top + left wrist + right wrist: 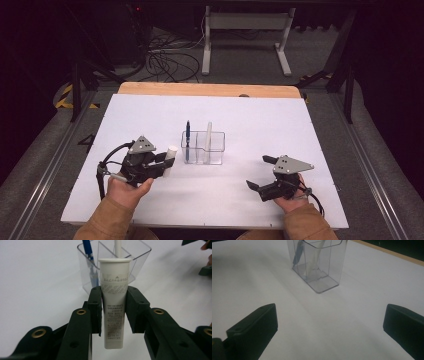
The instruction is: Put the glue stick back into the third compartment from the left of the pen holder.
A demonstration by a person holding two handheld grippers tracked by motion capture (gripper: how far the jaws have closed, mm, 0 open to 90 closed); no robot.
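Note:
A white tube with grey print and a flat cap stands upright between the pads of my left gripper, which is shut on it. From above, the tube and left gripper sit just left of a clear plastic organiser. The organiser holds a blue pen and a white stick in separate compartments. My right gripper rests open near the table's front right, jaws wide apart with nothing between them. The organiser stands ahead of it.
The white table sheet has a wooden strip along its far edge. Beyond it are a white desk frame and loose cables on the floor.

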